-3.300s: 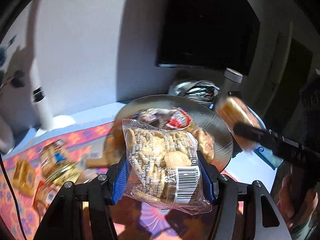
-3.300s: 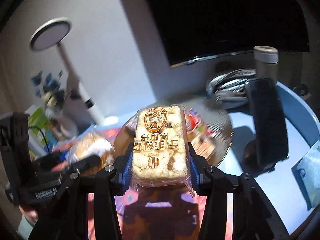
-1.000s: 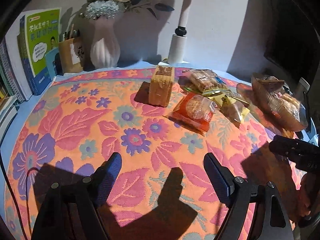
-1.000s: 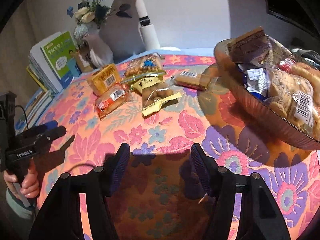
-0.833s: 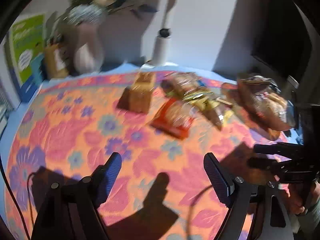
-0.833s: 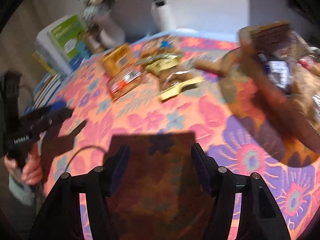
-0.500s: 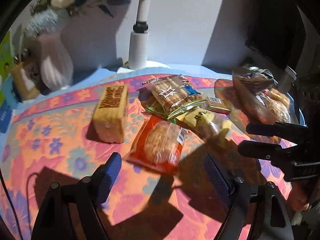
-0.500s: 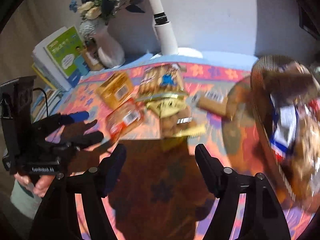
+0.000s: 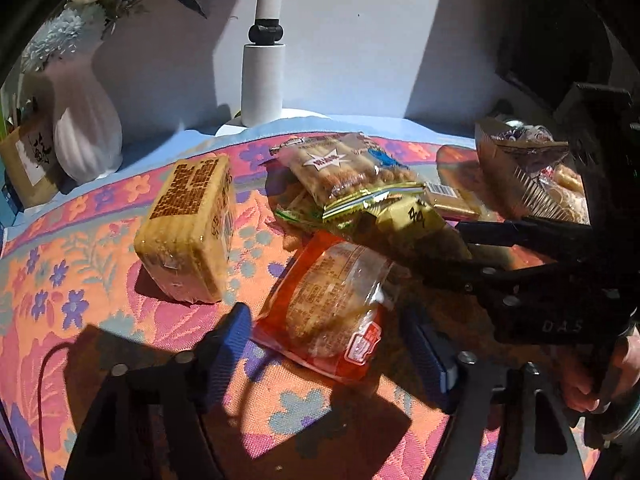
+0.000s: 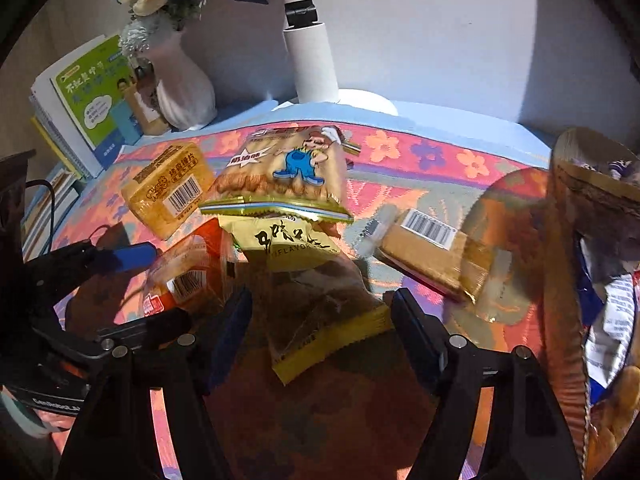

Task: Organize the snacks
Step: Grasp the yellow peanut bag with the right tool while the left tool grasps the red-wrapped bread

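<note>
Several snack packs lie on a floral cloth. My left gripper (image 9: 326, 350) is open, its jaws on either side of a red-edged bread pack (image 9: 332, 304), low over the cloth. My right gripper (image 10: 322, 328) is open around a yellow snack bag (image 10: 316, 292). It shows in the left wrist view (image 9: 452, 254) at right. A yellow cracker block (image 9: 188, 228), a breadstick bag with a cartoon figure (image 10: 288, 172) and a brown wafer bar (image 10: 428, 256) lie nearby. A foil-rimmed plate (image 10: 564, 280) piled with snacks sits at the right.
A white vase (image 10: 180, 84) with flowers, a white lamp post (image 10: 308, 44) and books (image 10: 84, 100) stand along the back wall. A dark monitor (image 9: 552, 32) is at the far right. The left gripper shows at the left of the right wrist view (image 10: 132, 292).
Both grippers let go of the packs they held over the plate, swung left and came down onto the loose snacks. Each now straddles one pack with open jaws.
</note>
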A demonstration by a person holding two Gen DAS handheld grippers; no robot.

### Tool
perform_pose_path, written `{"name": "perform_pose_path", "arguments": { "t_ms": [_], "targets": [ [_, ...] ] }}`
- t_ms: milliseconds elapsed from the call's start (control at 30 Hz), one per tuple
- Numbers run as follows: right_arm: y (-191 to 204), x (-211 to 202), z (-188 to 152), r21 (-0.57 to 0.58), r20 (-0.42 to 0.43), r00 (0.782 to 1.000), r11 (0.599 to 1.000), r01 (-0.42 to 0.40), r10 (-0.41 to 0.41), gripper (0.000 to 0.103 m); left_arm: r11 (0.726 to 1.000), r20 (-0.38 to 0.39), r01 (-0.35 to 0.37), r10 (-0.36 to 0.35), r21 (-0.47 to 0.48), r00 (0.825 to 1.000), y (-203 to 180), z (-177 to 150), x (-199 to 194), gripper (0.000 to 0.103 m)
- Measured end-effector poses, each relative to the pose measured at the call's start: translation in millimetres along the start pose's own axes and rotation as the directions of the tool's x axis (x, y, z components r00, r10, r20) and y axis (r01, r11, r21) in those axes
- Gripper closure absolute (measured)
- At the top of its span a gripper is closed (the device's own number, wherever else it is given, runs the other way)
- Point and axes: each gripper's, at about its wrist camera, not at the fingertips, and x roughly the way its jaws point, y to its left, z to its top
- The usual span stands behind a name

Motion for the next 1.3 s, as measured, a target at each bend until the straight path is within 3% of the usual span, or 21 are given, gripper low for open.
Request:
{"name": "perform_pose_path", "arguments": {
  "t_ms": [233, 267, 300, 333, 567, 767, 900, 967, 1033, 1133, 1200, 1300],
  "targets": [
    [-2, 0, 0, 0.011, 0.015, 1.0, 1.0, 0.018, -0.018, 0.044, 0.999, 0.024, -0.031, 0.031, 0.024, 0.999, -7, -2, -2, 0.051],
    [-2, -2, -1, 0.012, 0.021, 1.0, 1.0, 0.015, -0.016, 0.054, 0.999, 0.029, -0.037, 0.037, 0.021, 0.999, -7, -2, -4, 0.052],
    [-2, -3, -2, 0.008, 0.027, 1.0, 1.0, 0.005, -0.005, 0.055, 0.999, 0.033, -0.042, 0.041, 0.017, 0.999, -7, -3, -5, 0.054],
    [0, -6, -3, -0.002, 0.037, 0.999, 1.0, 0.013, -0.013, 0.055, 0.999, 0.039, -0.044, 0.044, 0.012, 0.998, -7, -4, -8, 0.059],
    [7, -38, -38, -0.007, 0.019, 0.998, 0.998, 0.056, -0.056, 0.056, 0.997, 0.027, -0.063, 0.065, -0.043, 0.998, -7, -33, -41, 0.066],
    [5, -77, -92, -0.008, 0.024, 0.976, 0.976, 0.218, -0.218, 0.055, 0.996, 0.028, -0.063, 0.065, -0.066, 0.998, -14, -70, -78, 0.066],
    [8, -93, -113, 0.038, 0.008, 0.98, 0.98, 0.196, -0.197, 0.052, 0.997, 0.014, 0.011, -0.01, -0.079, 1.0, -25, -86, -88, 0.066],
    [13, -99, -118, 0.039, 0.0, 0.989, 0.989, 0.145, -0.145, 0.047, 0.997, 0.005, 0.042, -0.042, -0.062, 0.999, -31, -91, -88, 0.06],
    [15, -111, -123, 0.031, 0.021, 0.996, 0.995, 0.091, -0.092, 0.042, 0.998, 0.025, 0.03, -0.029, -0.05, 0.999, -33, -93, -95, 0.037],
    [12, -124, -127, 0.04, 0.04, 0.998, 0.998, 0.045, -0.046, 0.035, 0.999, 0.093, 0.014, -0.009, -0.051, 0.996, -26, -86, -105, 0.012],
    [8, -127, -127, 0.042, 0.052, 0.998, 0.999, 0.03, -0.032, 0.029, 0.999, 0.113, 0.011, -0.006, -0.039, 0.994, -19, -75, -104, 0.007],
    [4, -126, -122, 0.039, 0.049, 0.999, 0.999, 0.002, -0.004, 0.029, 1.0, 0.055, 0.019, -0.018, -0.024, 0.998, -8, -55, -80, 0.007]
  ]
}}
